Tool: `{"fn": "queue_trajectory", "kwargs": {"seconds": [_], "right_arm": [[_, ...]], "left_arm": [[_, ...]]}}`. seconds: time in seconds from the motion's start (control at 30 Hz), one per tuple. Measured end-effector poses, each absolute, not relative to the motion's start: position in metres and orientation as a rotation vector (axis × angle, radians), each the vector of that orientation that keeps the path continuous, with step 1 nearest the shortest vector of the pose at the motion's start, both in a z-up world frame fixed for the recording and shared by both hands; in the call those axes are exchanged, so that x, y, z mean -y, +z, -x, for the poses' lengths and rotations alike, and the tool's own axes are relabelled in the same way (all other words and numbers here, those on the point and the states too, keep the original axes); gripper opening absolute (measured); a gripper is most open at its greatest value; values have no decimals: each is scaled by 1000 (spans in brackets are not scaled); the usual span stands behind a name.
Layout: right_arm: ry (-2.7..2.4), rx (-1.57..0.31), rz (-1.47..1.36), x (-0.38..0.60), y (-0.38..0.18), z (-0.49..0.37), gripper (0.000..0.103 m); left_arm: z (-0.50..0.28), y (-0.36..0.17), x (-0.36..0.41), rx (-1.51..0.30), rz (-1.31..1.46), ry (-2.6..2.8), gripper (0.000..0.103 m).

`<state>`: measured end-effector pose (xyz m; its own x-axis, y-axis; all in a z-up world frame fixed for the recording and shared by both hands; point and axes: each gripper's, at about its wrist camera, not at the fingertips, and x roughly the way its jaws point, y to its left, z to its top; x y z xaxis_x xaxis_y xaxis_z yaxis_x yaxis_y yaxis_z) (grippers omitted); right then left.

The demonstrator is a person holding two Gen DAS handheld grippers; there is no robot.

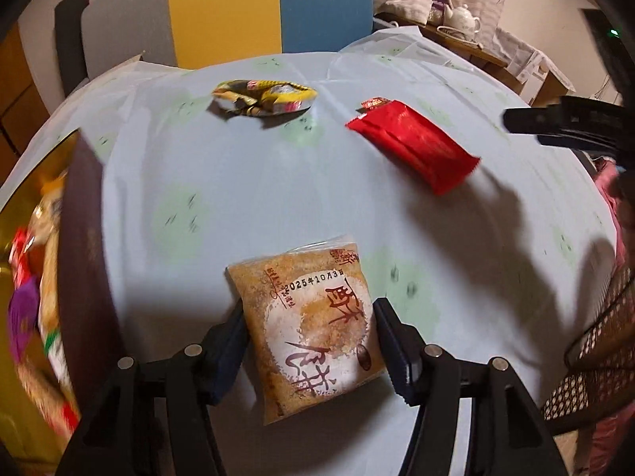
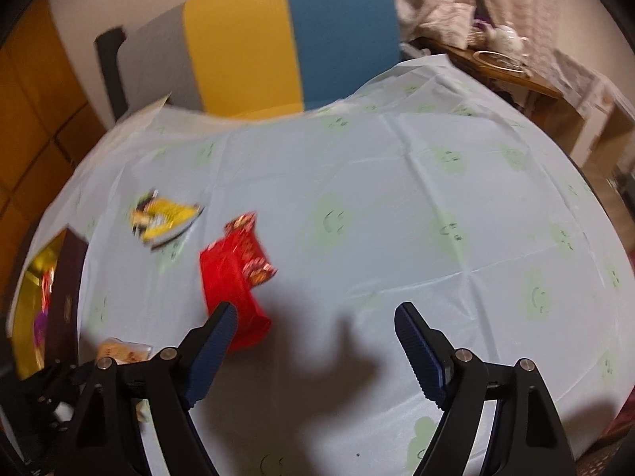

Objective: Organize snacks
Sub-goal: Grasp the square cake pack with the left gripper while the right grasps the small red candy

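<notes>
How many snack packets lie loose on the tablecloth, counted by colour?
Brown packet, between the fingers of the left gripper: 1
Red packet: 1
Yellow packet: 1
Total: 3

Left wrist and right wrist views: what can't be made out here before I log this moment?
- Gold-lined box, left wrist view: contents blurred and cut off by the left edge.
- Brown square pastry packet, left wrist view: whether the left gripper fingers press it is unclear.
- Red foil snack packet, right wrist view: print blurred, lower corner hidden behind a finger of the right gripper.
- Yellow crumpled wrapper: label blurred.
</notes>
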<state>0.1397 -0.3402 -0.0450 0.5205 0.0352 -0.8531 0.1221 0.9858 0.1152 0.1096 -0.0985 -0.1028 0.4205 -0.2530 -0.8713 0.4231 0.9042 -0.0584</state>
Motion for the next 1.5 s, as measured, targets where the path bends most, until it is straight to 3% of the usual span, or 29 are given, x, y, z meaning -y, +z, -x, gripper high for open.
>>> {"fn": "queue_trajectory", "kwargs": {"seconds": [0.07, 0.13, 0.2, 0.43, 0.47, 0.5, 0.6, 0.9, 1.03, 1.17, 1.27, 1.3, 1.33, 1.5], "right_arm": [[-11, -1043, -141, 330, -48, -140, 73], [23, -1056, -137, 322, -50, -143, 58], [15, -1067, -137, 317, -51, -149, 52], [9, -1099, -215, 302, -72, -189, 45], [12, -1114, -210, 296, -78, -194, 40], [23, -1130, -210, 290, -83, -198, 27], [114, -1155, -198, 268, -96, -198, 16], [111, -1072, -259, 283, -74, -193, 18], [2, -1053, -291, 301, -74, -205, 37], [-40, -1068, -257, 302, -82, -225, 47], [-51, -1124, -202, 297, -93, -242, 46], [-48, -1157, -175, 296, -98, -247, 30], [-48, -1176, -133, 292, -102, -247, 21], [63, -1239, -52, 276, -99, -219, 21]], "left_arm": [[-104, -104, 94, -1035, -177, -432, 62], [-100, -105, 90, -1020, -175, -443, 62], [-99, -105, 92, -1012, -167, -446, 62], [-96, -104, 87, -1001, -140, -459, 62], [-97, -105, 87, -1000, -137, -461, 62], [-97, -105, 87, -998, -134, -462, 62], [-96, -105, 87, -993, -127, -464, 62], [-94, -105, 85, -987, -117, -464, 62], [-94, -105, 85, -984, -114, -467, 63], [-93, -105, 85, -983, -118, -464, 63], [-93, -105, 86, -981, -121, -462, 63], [-93, -105, 86, -980, -121, -461, 63], [-93, -105, 86, -979, -121, -460, 63], [-92, -105, 88, -967, -138, -451, 63]]}}
